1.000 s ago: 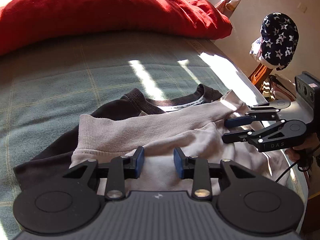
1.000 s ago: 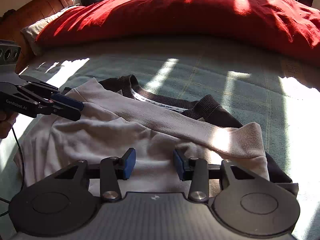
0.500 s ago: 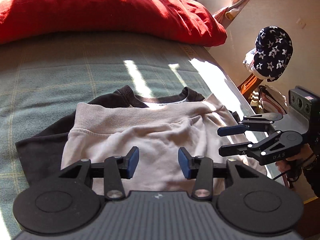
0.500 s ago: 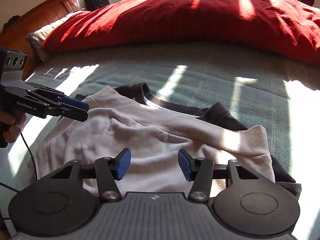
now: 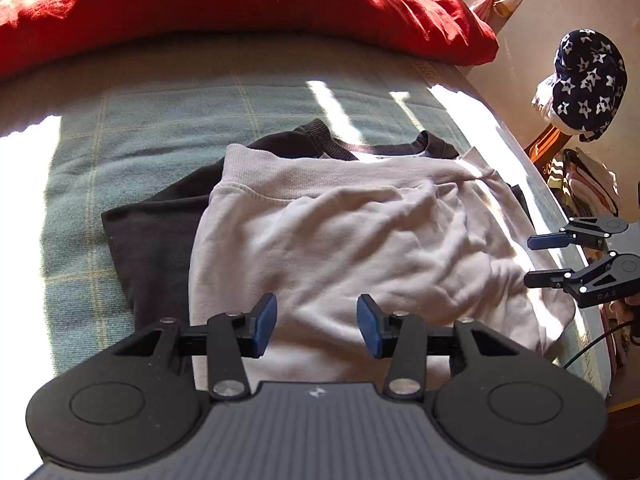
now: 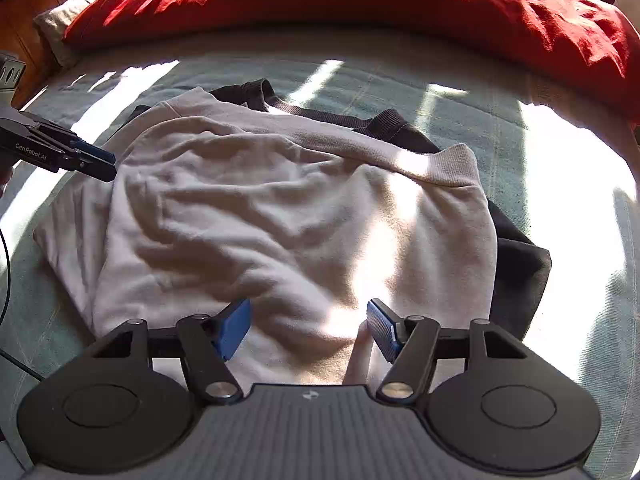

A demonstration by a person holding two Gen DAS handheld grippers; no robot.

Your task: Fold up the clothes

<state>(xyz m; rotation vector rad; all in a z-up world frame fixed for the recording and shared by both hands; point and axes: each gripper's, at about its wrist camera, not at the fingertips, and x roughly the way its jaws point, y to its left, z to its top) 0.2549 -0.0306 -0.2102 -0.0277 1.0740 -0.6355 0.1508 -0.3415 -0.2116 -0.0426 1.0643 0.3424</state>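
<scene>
Sweatshirt (image 5: 352,240), pale and rumpled, lay doubled on the bed (image 5: 168,120), its ribbed hem turned up to the far edge and resting across a dark top (image 5: 156,240) spread underneath. The dark one's collar and one side poked out past it, so the two made a loose stack near the bed's edge, with a red duvet (image 5: 240,4) bunched well beyond. The left gripper (image 5: 316,326) hovered low over the near edge of the pale cloth, jaws apart and nothing between them. The right gripper (image 6: 308,328) did likewise from the other side, jaws wide and empty, one pad close above the fabric. Both sat at opposite ends of the garment, which I'd judge suited either letting go of a fold just laid or reaching in for another. The fold looked soft and creased, not yet crisp. Sun stripes washed out parts of the cloth, so finer edges were hard to read.
</scene>
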